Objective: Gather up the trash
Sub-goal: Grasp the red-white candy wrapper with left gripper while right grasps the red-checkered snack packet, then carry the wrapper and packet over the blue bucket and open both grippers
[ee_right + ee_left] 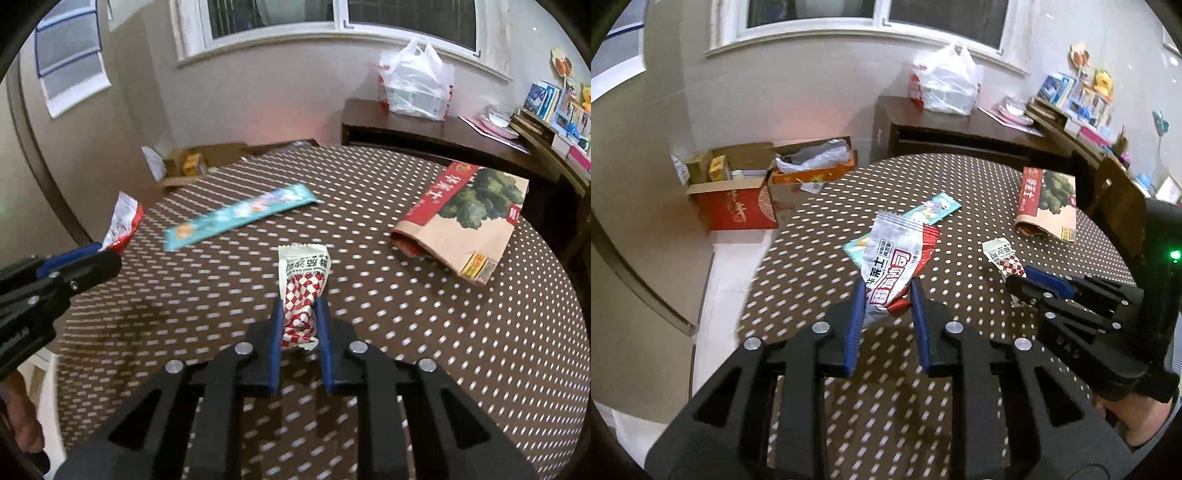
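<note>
My left gripper [886, 286] is shut on a crumpled silver and red snack wrapper [897, 258], held up above the dotted table [812, 258]. My right gripper [300, 306] is shut on a red-and-white checked wrapper [302, 291] with a white end. Each gripper shows in the other's view: the right gripper [1021, 278] at the right with its checked wrapper [1003, 256], the left gripper [103, 251] at the left with its silver wrapper [123, 221]. A long teal wrapper [240, 216] lies flat on the table beyond both. A brown paper bag [465, 229] printed with a tree lies open on its side at the right.
Open cardboard boxes [738, 192] full of odds and ends stand on the floor beyond the table's left edge. A dark sideboard [960, 125] behind the table carries a white plastic bag [945, 85], books and toys. A chair back [1119, 206] stands at the table's right.
</note>
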Available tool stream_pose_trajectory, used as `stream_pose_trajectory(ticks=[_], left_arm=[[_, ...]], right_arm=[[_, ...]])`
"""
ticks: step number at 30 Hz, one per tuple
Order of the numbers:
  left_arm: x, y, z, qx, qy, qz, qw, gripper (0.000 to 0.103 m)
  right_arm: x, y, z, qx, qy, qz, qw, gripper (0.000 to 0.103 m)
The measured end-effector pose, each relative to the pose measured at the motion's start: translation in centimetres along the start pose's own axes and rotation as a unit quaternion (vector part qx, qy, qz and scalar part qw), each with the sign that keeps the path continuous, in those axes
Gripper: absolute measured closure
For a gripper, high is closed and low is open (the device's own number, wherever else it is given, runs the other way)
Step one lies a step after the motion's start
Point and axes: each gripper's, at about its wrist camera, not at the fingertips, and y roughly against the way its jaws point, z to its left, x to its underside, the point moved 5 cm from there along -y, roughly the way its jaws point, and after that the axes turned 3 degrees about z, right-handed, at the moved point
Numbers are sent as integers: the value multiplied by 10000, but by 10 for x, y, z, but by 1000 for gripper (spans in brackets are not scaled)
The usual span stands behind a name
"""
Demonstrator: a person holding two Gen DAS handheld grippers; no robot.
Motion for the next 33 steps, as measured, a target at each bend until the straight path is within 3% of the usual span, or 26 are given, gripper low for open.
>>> stream_pose_trajectory(ticks=[5,15,24,33], left_arm=[[15,36,30,-77,291,-186,9994,78],[61,104,109,-461,932,-491,9934,78],[101,139,181,-971,1531,-544,9819,78],[129,147,241,-1314,2016,-470,9695,78]], right_arm=[[0,33,40,-584,12,-210,9981,86],[2,90,170,-1719,570,-677,9811,85],[18,87,261,-2367,946,-536,9655,85],[27,61,325,-2573,1148,-397,9587,85]])
